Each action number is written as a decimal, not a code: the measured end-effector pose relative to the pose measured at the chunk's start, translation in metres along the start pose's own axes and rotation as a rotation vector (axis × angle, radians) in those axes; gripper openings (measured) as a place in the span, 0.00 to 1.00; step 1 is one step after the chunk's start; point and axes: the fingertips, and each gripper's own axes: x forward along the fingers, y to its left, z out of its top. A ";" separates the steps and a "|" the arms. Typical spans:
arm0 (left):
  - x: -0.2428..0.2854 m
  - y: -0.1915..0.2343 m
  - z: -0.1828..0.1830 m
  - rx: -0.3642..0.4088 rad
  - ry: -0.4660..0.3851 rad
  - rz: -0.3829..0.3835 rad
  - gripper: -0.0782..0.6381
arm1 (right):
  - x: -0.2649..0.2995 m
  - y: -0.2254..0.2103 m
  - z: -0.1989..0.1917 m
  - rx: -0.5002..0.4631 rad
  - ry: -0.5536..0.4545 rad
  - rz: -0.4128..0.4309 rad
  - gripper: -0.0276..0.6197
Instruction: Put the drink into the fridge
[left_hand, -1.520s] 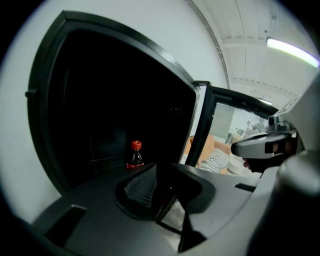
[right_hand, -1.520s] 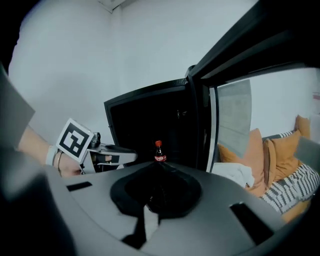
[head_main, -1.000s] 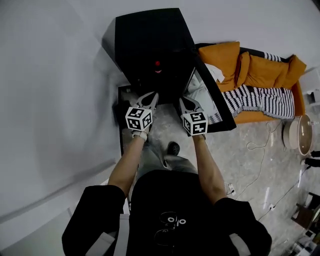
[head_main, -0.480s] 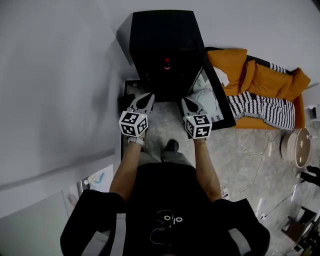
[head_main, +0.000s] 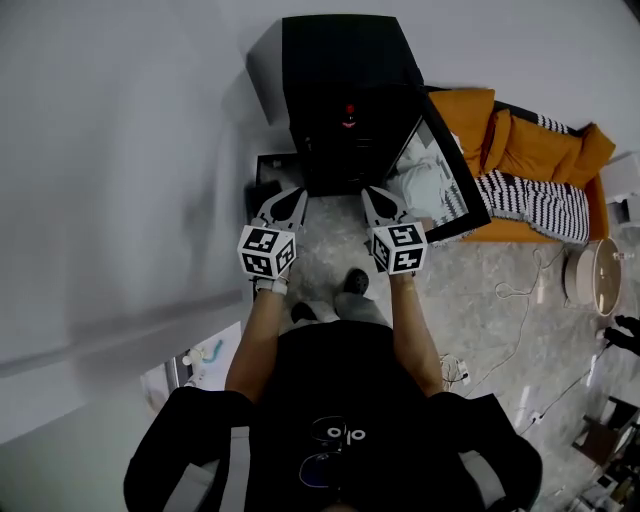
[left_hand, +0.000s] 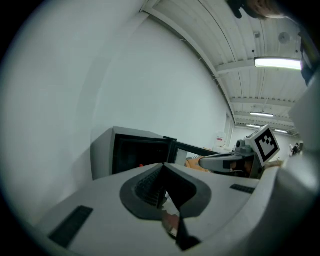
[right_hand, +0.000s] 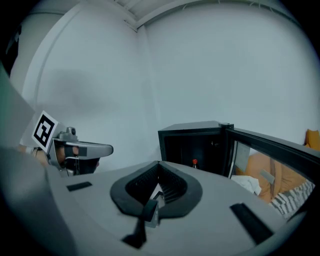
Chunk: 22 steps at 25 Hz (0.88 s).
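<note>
The black fridge (head_main: 340, 45) stands on the floor against the white wall, straight ahead of the person, its dark cavity facing both grippers. Its glass door (head_main: 452, 165) is swung wide open to the right, so its free edge reaches toward the person on the right-hand side, in front of an orange sofa (head_main: 520, 140). The left gripper (head_main: 283, 207) and the right gripper (head_main: 377, 205) are held side by side, short of the fridge's open front, both aimed at it and tipped slightly downward. In its own view, the left gripper's jaws are pressed together at the tips with nothing between them. The right gripper's jaws also meet at the tips and hold nothing. The drink (head_main: 348, 112) is already inside the fridge, standing roughly midway across the cavity and set back from the front edge. It lies ahead of both grippers and well apart from them. From the right gripper's view the drink (right_hand: 194, 162) is a small bottle with a red cap. Its long axis is upright with the cap pointing up, and the dim interior hides the body below the cap. With the drink placed, what is left is probably closing the door. The door hangs on the right, nearer the right gripper, which I judge better placed to push it toward the left across the opening.
</note>
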 end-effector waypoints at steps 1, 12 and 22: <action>-0.006 0.001 -0.003 -0.002 0.004 -0.003 0.12 | -0.002 0.007 -0.001 0.000 -0.003 -0.002 0.05; -0.049 0.004 -0.005 0.006 -0.007 -0.026 0.12 | -0.020 0.047 -0.002 -0.026 -0.018 -0.016 0.05; -0.053 0.006 0.000 0.020 -0.008 -0.035 0.12 | -0.020 0.055 0.004 -0.029 -0.028 -0.016 0.05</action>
